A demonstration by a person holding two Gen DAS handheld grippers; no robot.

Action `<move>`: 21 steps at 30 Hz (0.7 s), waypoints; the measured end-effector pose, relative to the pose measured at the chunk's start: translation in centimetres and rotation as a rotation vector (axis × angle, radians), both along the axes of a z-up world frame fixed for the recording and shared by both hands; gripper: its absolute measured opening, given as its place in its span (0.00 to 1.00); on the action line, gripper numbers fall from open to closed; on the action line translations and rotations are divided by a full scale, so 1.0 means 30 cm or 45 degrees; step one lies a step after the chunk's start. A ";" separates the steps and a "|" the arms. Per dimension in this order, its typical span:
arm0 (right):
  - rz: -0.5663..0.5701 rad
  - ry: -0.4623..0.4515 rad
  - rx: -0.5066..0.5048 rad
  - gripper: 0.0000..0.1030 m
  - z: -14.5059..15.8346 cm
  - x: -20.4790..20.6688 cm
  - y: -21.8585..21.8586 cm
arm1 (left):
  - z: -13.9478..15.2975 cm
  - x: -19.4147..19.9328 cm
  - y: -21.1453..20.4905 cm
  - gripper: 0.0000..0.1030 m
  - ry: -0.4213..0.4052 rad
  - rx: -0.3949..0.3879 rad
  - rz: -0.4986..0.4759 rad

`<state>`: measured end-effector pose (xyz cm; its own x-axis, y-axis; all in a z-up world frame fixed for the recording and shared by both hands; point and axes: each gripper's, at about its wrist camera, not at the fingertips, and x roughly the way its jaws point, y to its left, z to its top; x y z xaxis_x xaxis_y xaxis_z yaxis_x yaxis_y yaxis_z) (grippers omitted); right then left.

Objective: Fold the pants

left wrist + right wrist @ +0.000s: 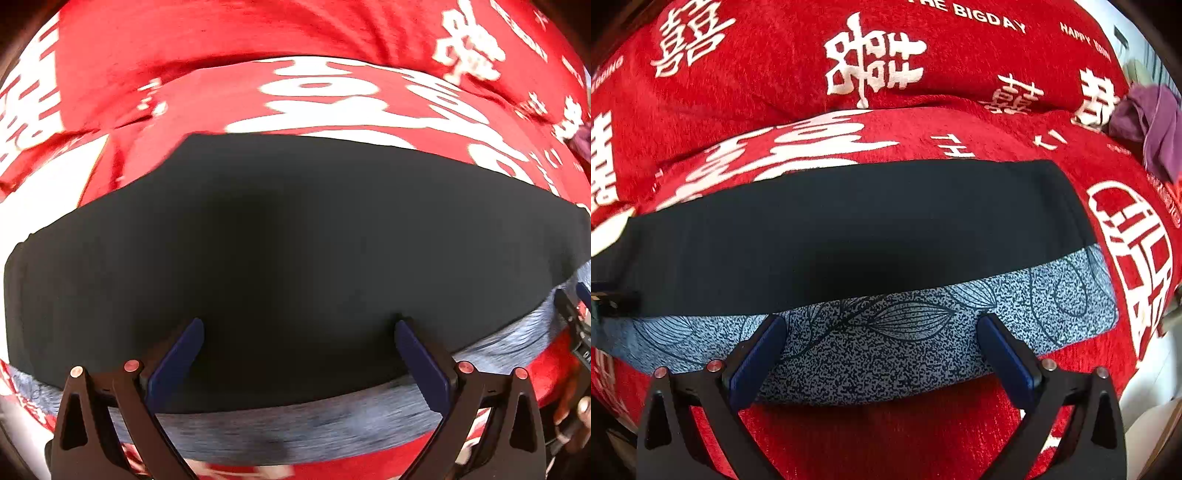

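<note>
While folded pants (849,229) lie flat, right hand-held gripper (882,332) hovers open above.

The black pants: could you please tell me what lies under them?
Under the black pants a blue-grey leaf-patterned layer shows along the near edge, on the red cover. How far it extends beneath is hidden.

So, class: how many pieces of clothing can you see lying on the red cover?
2. The dark pants with a patterned blue-grey band lie folded in front of both grippers; a purple garment sits crumpled at the far right. Others may be out of view.
</note>
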<state>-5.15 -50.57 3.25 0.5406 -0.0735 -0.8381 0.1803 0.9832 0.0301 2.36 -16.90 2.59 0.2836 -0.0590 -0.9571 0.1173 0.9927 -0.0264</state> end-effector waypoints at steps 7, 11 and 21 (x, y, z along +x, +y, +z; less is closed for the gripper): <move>0.005 -0.016 -0.006 1.00 -0.001 -0.007 -0.001 | -0.005 -0.037 0.259 1.00 -0.044 0.098 0.131; 0.005 -0.022 -0.005 1.00 0.007 -0.018 0.002 | -0.022 -0.055 0.444 1.00 -0.031 0.115 0.245; 0.002 -0.023 -0.012 1.00 0.009 -0.017 0.004 | 0.001 -0.100 0.695 1.00 -0.056 -0.033 0.347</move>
